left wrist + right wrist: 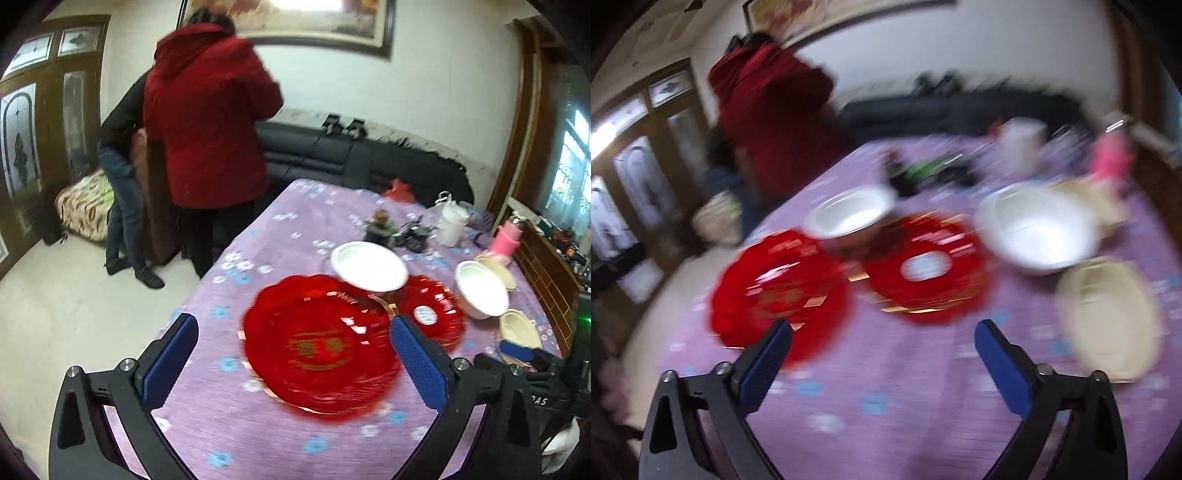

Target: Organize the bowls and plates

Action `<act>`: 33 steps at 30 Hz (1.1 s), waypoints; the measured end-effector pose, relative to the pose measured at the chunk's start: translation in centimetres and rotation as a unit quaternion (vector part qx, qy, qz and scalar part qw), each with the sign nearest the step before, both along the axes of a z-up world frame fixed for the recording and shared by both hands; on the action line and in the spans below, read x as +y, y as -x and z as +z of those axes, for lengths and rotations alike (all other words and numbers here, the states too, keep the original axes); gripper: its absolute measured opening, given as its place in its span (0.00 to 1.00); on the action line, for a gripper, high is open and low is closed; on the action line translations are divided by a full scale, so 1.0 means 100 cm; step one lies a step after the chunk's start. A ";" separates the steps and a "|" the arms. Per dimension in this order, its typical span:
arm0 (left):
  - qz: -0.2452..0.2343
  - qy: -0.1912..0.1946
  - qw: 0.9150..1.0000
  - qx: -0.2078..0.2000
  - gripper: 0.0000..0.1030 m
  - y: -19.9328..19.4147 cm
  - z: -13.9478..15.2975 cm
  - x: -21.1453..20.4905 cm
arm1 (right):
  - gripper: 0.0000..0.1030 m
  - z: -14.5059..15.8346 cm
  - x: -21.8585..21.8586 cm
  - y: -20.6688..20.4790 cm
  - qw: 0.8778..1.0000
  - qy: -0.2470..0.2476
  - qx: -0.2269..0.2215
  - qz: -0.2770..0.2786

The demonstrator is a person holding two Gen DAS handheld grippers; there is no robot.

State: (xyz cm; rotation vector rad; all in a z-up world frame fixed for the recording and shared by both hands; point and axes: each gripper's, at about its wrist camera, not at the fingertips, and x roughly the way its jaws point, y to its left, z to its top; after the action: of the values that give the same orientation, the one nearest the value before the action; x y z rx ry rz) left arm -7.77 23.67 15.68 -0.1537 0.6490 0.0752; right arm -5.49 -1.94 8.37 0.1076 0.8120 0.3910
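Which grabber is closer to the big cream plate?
Right. The right gripper hovers open just beside the cream plate; the left gripper hovers open over the red plate, farther away.

A person in a red coat (210, 122) stands beside the dark sofa (354, 158).

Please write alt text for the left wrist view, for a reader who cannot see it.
An open left hand-held gripper hangs over a large red plate on a purple flowered tablecloth. Behind it lie a second red plate, two white bowls and cream plates. A person in a red coat stands beyond the table.
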 end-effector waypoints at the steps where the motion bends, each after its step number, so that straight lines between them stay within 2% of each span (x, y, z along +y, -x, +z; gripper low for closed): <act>1: 0.003 0.003 1.000 0.008 1.00 -0.006 -0.004 0.009 | 0.84 -0.003 0.008 -0.007 1.000 -0.007 0.014 0.012; 2: 0.007 0.006 1.000 0.017 1.00 -0.009 -0.008 0.018 | 0.75 -0.009 0.023 -0.013 0.999 -0.012 0.032 0.028; 3: 0.008 0.013 0.999 0.033 1.00 -0.019 -0.017 0.026 | 0.72 -0.016 0.038 -0.021 0.998 -0.013 0.049 0.040; 8: 0.005 0.099 0.990 0.099 1.00 -0.055 -0.058 0.063 | 0.66 -0.042 0.070 -0.041 0.996 -0.015 0.083 0.041; 11: -0.003 0.125 0.985 0.116 0.95 -0.071 -0.075 0.066 | 0.61 -0.052 0.081 -0.052 0.995 -0.010 0.092 0.030; 12: -0.008 0.125 0.985 0.118 0.93 -0.077 -0.079 0.064 | 0.59 -0.056 0.083 -0.057 0.995 -0.008 0.097 0.026; 15: -0.009 0.111 0.985 0.132 0.83 -0.095 -0.095 0.052 | 0.45 -0.065 0.087 -0.070 0.992 -0.017 0.124 0.019; 17: -0.014 0.121 0.981 0.153 0.61 -0.107 -0.109 0.046 | 0.32 -0.071 0.088 -0.076 0.990 -0.023 0.138 0.012; 20: 0.009 0.094 0.982 0.163 0.42 -0.113 -0.119 0.042 | 0.24 -0.075 0.089 -0.079 0.990 -0.017 0.139 0.004; 22: 0.012 0.091 0.983 0.161 0.33 -0.111 -0.118 0.043 | 0.21 -0.074 0.088 -0.078 0.991 -0.009 0.133 0.002; 25: 0.010 0.109 0.982 0.154 0.31 -0.102 -0.111 0.050 | 0.19 -0.067 0.085 -0.074 0.993 -0.006 0.120 0.002; 29: 0.022 0.087 0.989 0.120 0.31 -0.078 -0.088 0.052 | 0.19 -0.053 0.091 -0.064 0.995 -0.010 0.097 0.019; 33: 0.037 0.078 0.991 0.104 0.31 -0.058 -0.077 0.058 | 0.19 -0.049 0.105 -0.050 0.995 -0.002 0.084 0.045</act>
State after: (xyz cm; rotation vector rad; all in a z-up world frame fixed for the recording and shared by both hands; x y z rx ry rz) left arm -1.93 29.43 7.94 -0.3234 0.8579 0.1138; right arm -0.50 8.55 3.49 0.1081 0.9849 0.4728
